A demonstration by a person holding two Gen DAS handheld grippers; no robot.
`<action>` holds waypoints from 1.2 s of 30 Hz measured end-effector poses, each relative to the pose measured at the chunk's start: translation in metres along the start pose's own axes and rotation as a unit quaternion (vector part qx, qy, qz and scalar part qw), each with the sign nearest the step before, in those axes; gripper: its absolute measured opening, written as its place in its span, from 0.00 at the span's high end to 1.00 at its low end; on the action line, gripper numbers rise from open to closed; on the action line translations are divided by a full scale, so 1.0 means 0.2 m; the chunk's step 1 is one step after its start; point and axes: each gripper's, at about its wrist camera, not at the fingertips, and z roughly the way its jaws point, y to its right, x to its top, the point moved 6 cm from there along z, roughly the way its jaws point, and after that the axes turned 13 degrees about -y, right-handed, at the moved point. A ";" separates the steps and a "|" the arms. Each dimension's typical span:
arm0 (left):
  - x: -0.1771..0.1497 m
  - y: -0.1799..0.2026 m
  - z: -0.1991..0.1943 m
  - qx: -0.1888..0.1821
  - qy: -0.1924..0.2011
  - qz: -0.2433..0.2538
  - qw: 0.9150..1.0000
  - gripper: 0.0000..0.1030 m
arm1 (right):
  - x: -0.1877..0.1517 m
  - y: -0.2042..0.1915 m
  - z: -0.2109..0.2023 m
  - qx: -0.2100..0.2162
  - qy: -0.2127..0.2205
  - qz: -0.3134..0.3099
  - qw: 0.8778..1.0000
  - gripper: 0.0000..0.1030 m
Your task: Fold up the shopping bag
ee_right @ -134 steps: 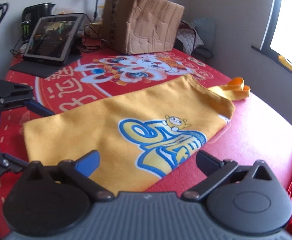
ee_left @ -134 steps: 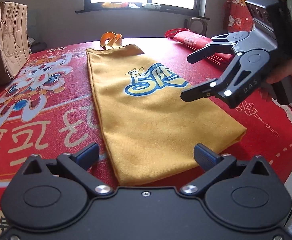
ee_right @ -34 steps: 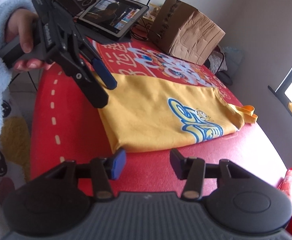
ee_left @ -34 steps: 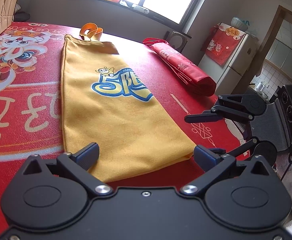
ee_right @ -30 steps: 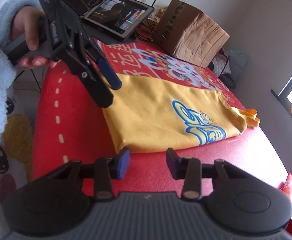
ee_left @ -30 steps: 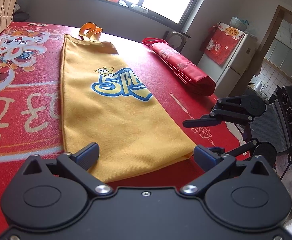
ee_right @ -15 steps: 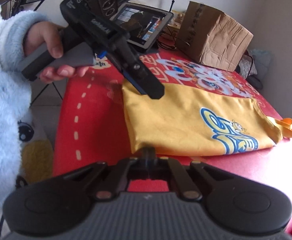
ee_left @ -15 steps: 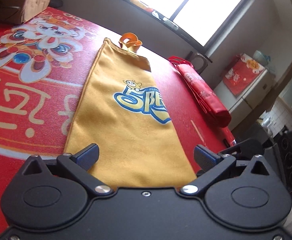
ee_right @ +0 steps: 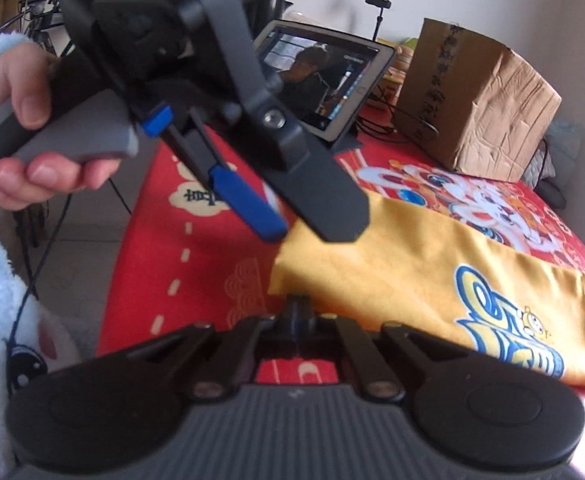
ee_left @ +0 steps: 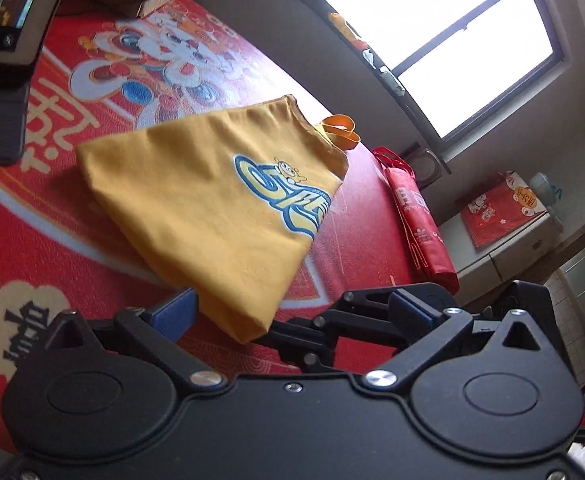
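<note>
Your right gripper [ee_right: 298,312] is pinched tight on the near bottom corner of the yellow shopping bag [ee_right: 424,276], its two fingers pressed together with the cloth between them. Your left gripper [ee_left: 292,312] stands wide apart, its blue-padded fingers [ee_left: 172,314] straddling the lifted bottom edge of the bag without clamping it; from the right wrist view it hangs just above that same end, held in your left hand [ee_right: 32,148]. The bag's near end is raised off the red printed tablecloth [ee_left: 92,248] while the rest lies on it, logo up, with the orange handles [ee_left: 342,130] at the far end. Beyond lie a red folded bag [ee_left: 416,220], a tablet [ee_right: 328,80] and a cardboard box [ee_right: 472,100].
</note>
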 end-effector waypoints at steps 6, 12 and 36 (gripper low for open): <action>0.02 0.01 0.02 -0.007 0.012 -0.010 1.000 0.00 | -0.01 0.27 0.02 -0.034 -0.011 0.050 0.998 0.92; 0.02 0.14 -0.02 0.042 0.060 0.040 0.996 0.00 | -0.02 0.55 0.03 -0.068 -0.023 0.099 0.992 0.92; 0.06 0.22 0.22 0.137 0.080 0.100 0.982 0.00 | -0.17 1.15 0.24 -0.102 -0.033 0.296 0.949 0.72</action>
